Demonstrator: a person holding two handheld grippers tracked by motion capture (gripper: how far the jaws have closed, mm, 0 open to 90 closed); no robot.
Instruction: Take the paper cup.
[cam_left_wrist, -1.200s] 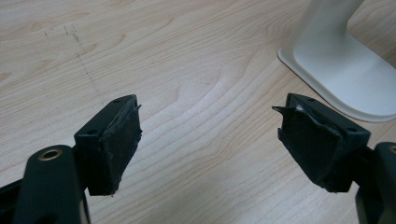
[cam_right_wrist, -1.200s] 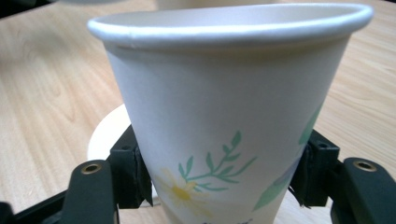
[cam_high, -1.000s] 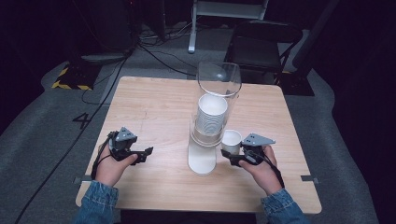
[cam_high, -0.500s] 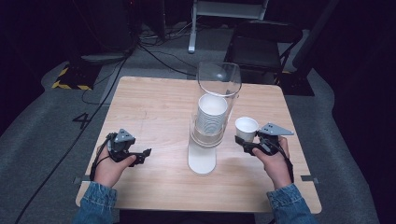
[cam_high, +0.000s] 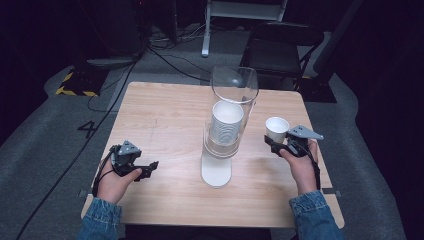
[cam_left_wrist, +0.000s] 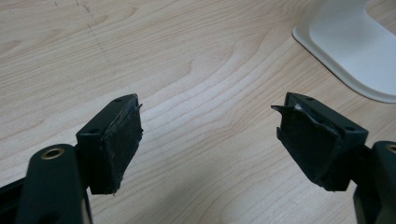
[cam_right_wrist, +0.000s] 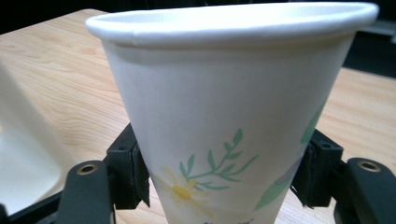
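Observation:
A white paper cup (cam_high: 276, 128) with a flower print (cam_right_wrist: 224, 140) stands upright between the jaws of my right gripper (cam_high: 278, 145), which is shut on its lower part, to the right of the dispenser. The clear tube dispenser (cam_high: 233, 107) holds a stack of white cups (cam_high: 226, 122) over a white base (cam_high: 216, 172) at the table's middle. My left gripper (cam_high: 150, 167) rests low at the table's left front, open, with bare wood between its pads (cam_left_wrist: 116, 144). The dispenser's white base (cam_left_wrist: 359, 51) lies ahead of it to the right.
The wooden table (cam_high: 165, 115) has open room on its left half and along the front. A black chair (cam_high: 280, 50) and cables (cam_high: 170, 55) lie on the floor beyond the far edge. A dark mat with yellow stripes (cam_high: 75, 85) lies far left.
My right gripper has carried the cup away from the dispenser to the right and a little farther back. The left gripper has stayed in place.

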